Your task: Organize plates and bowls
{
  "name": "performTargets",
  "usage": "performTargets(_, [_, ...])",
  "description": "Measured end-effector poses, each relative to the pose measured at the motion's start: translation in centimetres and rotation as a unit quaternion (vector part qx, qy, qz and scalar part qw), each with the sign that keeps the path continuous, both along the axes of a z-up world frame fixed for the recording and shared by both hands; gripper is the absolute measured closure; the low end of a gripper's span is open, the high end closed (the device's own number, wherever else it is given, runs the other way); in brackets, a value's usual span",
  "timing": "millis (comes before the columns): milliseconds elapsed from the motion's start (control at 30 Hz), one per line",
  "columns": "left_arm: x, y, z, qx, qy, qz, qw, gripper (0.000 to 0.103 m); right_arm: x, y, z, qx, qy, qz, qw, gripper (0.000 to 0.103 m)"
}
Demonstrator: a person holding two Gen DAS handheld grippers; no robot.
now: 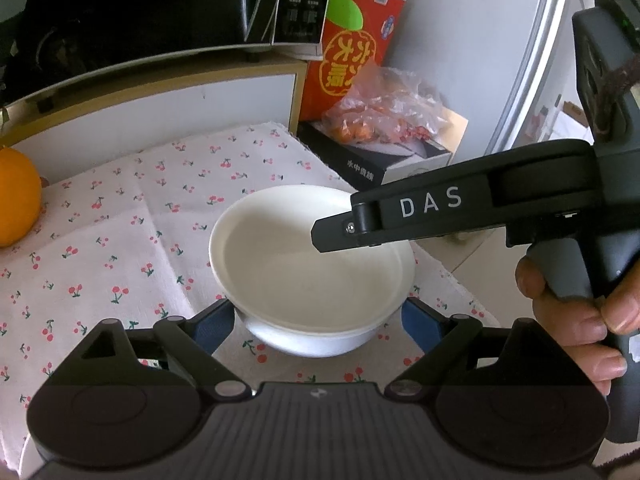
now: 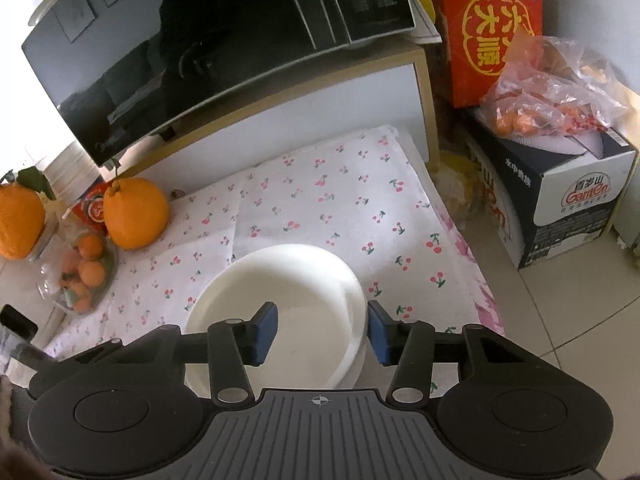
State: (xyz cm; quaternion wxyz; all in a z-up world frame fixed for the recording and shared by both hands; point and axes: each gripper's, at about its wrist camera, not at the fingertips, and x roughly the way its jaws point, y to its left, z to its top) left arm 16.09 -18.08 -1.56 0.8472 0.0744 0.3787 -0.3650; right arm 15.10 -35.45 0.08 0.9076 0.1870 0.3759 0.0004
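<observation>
A white plate rests on top of a white bowl on the cherry-print cloth. My left gripper is open, its blue pads on either side of the bowl's near wall, not clearly touching. My right gripper reaches in from the right above the plate's far-right rim. In the right wrist view the plate lies under that gripper, whose blue pads stand apart, one over the plate, one just outside its right rim. The right gripper is open.
A black microwave sits on a shelf behind the cloth. Large oranges and a glass dish of small ones stand at the left. A red box, a bagged-fruit pile and a dark carton stand on the right floor.
</observation>
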Motion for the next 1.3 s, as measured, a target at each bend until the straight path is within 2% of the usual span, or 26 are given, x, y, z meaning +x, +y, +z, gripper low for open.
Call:
performTargets(467, [-1.2, 2.0, 2.6, -0.041, -0.008, 0.022, 0.9989, 0.013, -1.8, 1.5, 3.0, -0.009, -0.027, 0.008, 1.0, 0.056])
performTargets(733, [-2.6, 3.6, 4.2, -0.049, -0.02, 0.032, 0.9981, 0.013, -3.2, 3.1, 4.7, -0.011, -0.046, 0.024, 0.999, 0.056])
performTargets(1067, [-3.7, 6.7, 6.4, -0.071, -0.016, 0.066, 0.9952, 0.013, -5.0, 6.3, 7.6, -0.006, -0.082, 0.053, 0.995, 0.056])
performTargets(1300, [-5.1, 8.8, 7.4, -0.07, -0.023, 0.088, 0.9934, 0.013, -6.4, 9.1, 8.1, -0.011, -0.09, 0.075, 0.993, 0.056])
